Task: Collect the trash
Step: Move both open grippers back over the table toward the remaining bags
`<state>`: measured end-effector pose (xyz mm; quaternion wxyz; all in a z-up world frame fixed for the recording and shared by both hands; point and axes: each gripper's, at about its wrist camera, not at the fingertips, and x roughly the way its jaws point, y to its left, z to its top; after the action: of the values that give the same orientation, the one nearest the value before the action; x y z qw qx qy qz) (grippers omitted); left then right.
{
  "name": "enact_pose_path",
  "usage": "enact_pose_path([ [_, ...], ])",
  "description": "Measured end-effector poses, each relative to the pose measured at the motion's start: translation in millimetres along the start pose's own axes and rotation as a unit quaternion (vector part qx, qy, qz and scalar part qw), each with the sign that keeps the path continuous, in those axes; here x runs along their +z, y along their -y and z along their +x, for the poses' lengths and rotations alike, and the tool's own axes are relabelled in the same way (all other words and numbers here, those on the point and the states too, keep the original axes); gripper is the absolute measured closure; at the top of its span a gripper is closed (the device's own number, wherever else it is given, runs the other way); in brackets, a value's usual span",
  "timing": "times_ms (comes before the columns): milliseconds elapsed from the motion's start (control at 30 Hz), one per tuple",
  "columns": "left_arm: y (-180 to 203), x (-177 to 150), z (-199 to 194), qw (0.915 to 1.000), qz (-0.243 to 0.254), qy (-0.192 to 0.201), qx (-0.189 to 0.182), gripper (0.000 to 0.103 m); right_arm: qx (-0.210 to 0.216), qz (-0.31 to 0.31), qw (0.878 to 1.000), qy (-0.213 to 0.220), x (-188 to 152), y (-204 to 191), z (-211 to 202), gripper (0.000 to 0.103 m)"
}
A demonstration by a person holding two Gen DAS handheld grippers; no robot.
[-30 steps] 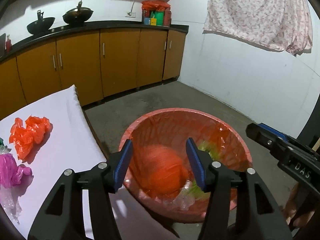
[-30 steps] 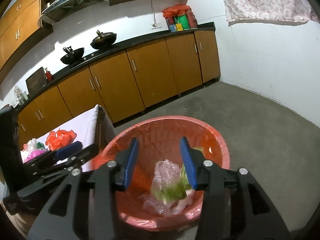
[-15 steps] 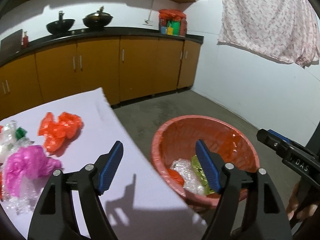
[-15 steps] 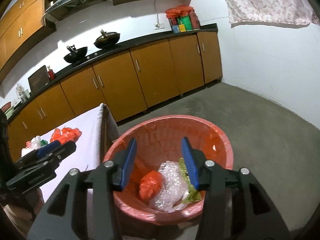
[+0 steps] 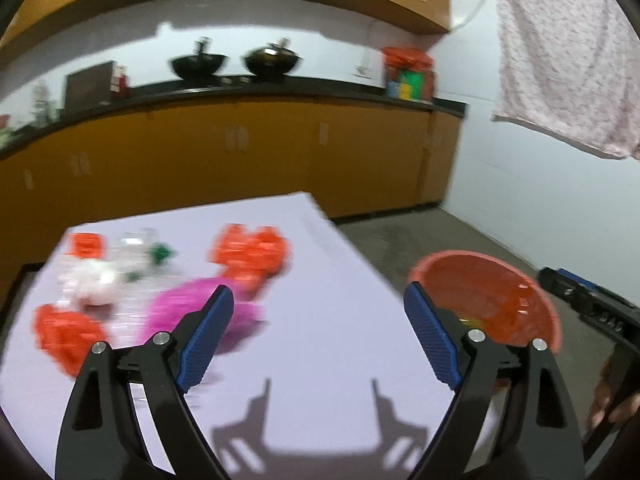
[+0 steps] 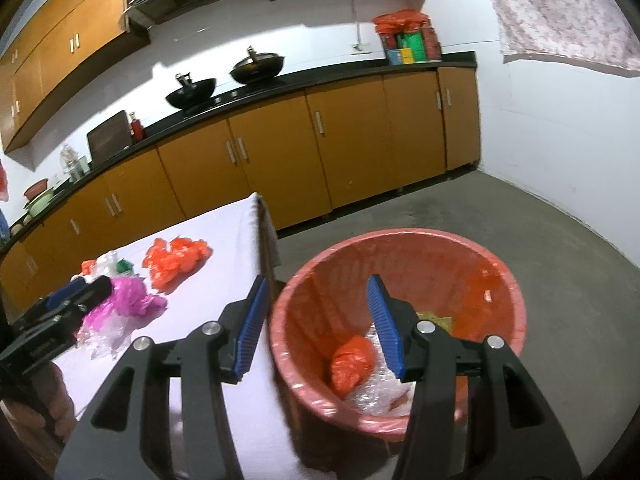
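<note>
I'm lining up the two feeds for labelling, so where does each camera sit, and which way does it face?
Left wrist view: on the left gripper, jaws open and empty, facing the table and pink bag; a hand shows at right.
Right wrist view: on the right gripper, jaws open and empty, facing down into the red bin; the left gripper shows at left.
Shared: table, bin, pink bag, orange bag, cabinets.

Far ahead of the claws, two black woks sit on a dark counter over orange cabinets. A patterned cloth hangs upper right.
</note>
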<state>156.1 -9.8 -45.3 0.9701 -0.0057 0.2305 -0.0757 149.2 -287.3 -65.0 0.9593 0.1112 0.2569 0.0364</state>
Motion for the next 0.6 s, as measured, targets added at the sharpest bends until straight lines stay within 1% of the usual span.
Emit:
enact_pose_path([
  [100, -40, -6, -16, 0.9978, -0.004, 0.012, 0.065, 0.013, 0.012, -0.011, 1.000, -0.007, -3, -16, 3, 0.052],
  [167, -62, -9, -21, 0.9951, -0.012, 0.010, 0.098, 0.012, 0.021, -0.018, 1.000, -0.011, -4, -26, 6, 0.052],
  [267, -112, -18, -22, 0.9859, -0.043, -0.012, 0.162, 0.012, 0.031, -0.026, 0.999, -0.018, -6, -39, 10, 0.051],
  [300, -123, -19, -21, 0.9832, -0.051, -0.018, 0.174, 0.012, 0.035, -0.029, 0.999, -0.021, -7, -44, 11, 0.051],
  [367, -149, -24, -16, 0.9752, -0.070, -0.037, 0.207, 0.012, 0.040, -0.035, 0.998, -0.025, -8, -53, 13, 0.051],
  [467, -172, -30, -5, 0.9670, -0.091, -0.063, 0.229, 0.012, 0.045, -0.048, 0.997, -0.030, -9, -66, 15, 0.051],
  [567, -186, -35, 5, 0.9625, -0.107, -0.079, 0.237, 0.012, 0.048, -0.058, 0.997, -0.035, -10, -75, 16, 0.051],
  [600, -192, -37, 7, 0.9622, -0.112, -0.082, 0.234, 0.012, 0.049, -0.059, 0.996, -0.036, -10, -75, 17, 0.051],
])
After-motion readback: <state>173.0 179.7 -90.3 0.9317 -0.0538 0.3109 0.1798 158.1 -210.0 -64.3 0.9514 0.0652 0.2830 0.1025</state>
